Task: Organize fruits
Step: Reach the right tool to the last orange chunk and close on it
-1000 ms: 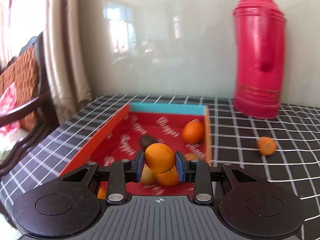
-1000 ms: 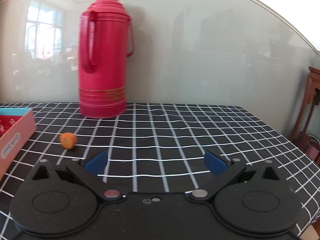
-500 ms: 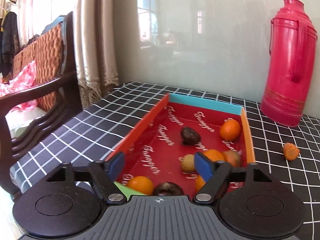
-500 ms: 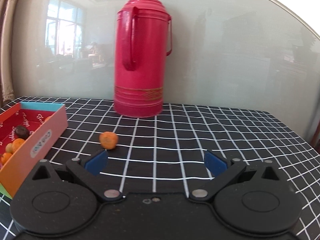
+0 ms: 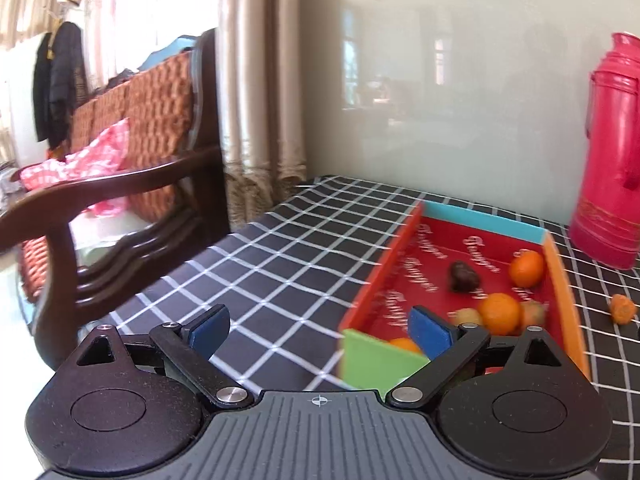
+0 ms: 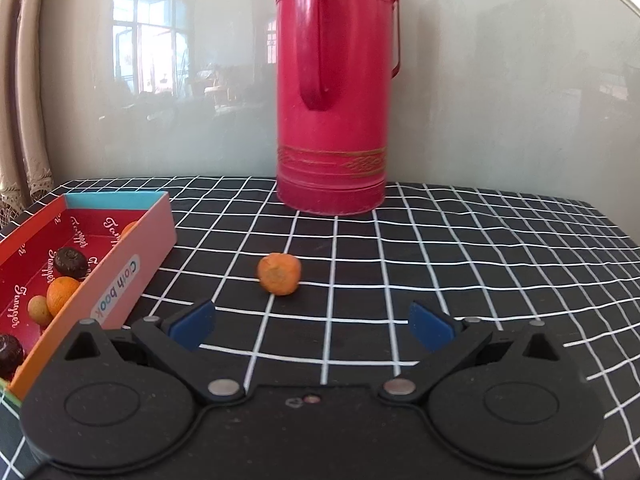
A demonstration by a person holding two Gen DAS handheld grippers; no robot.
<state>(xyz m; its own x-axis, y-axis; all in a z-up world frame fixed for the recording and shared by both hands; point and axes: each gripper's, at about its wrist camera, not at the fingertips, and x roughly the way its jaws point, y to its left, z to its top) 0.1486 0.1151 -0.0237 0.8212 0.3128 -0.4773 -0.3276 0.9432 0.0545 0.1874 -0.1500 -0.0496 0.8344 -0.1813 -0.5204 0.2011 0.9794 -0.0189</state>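
Note:
A shallow red box with a blue far wall and green near wall lies on the checked tablecloth and holds several oranges and dark fruits. It also shows at the left of the right wrist view. One loose orange fruit lies on the cloth to the right of the box, and it shows at the right edge of the left wrist view. My left gripper is open and empty, left of the box's near end. My right gripper is open and empty, just short of the loose orange fruit.
A tall red thermos stands at the back of the table against the glossy wall. A wooden chair with a woven back stands off the table's left edge. Curtains hang behind it.
My left gripper opened and let an orange go into the box, then drew back and swung left. My right gripper moved left and closer to the loose orange fruit.

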